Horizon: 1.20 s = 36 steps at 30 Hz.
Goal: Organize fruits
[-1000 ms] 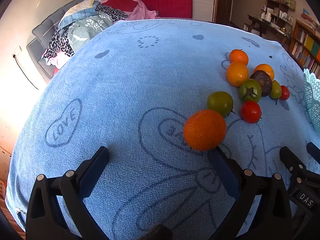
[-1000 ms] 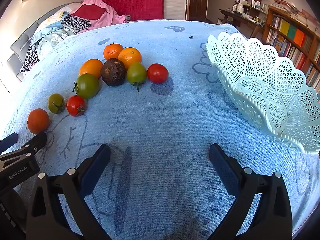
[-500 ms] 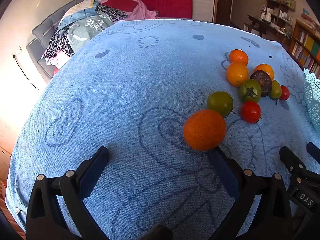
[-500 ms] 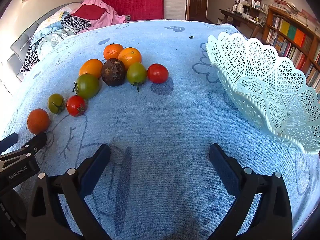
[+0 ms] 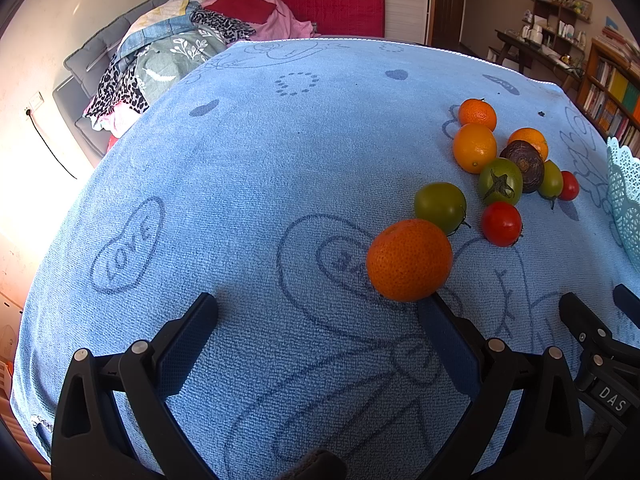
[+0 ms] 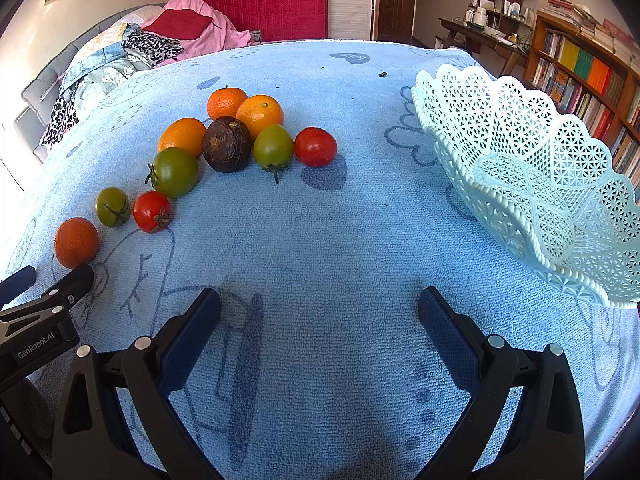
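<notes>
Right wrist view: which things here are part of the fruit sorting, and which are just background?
Part of the job: oranges, green tomatoes, red tomatoes, dark wrinkled fruit, lace basket, left gripper, right gripper, both open and empty.

Just lying about: blue towel, clothes pile, bookshelf, desk.

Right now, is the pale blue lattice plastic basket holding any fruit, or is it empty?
Empty: the pale blue lattice plastic basket shows only bare latticework in the right wrist view. All ten fruits lie on the blue towel.
</notes>
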{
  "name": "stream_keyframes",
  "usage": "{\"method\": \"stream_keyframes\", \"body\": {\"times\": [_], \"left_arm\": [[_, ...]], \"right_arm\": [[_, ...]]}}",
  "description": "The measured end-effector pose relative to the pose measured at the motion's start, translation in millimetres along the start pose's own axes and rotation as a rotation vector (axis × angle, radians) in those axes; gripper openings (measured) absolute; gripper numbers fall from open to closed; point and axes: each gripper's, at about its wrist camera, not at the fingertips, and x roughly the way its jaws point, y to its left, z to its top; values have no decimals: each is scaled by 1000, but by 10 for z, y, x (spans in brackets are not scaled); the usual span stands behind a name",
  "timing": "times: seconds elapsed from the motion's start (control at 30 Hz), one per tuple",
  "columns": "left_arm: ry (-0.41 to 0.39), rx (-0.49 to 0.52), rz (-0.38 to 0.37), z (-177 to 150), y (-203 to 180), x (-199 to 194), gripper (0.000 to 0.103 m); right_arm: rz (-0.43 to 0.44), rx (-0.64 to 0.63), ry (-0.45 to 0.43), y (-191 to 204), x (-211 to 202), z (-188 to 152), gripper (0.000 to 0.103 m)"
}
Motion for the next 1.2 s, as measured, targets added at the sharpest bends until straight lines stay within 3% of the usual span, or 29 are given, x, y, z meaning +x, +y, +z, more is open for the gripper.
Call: {"method": "stream_keyframes", "body": {"times": [0.93, 1.2], "left_arm": [[8, -5, 4, -2, 1, 6, 98], [-2, -9, -44, -31, 58, -45, 98]], "right_arm": [[44, -26, 16, -35, -4, 11, 101], [41, -54, 33, -15, 15, 23, 101]]}}
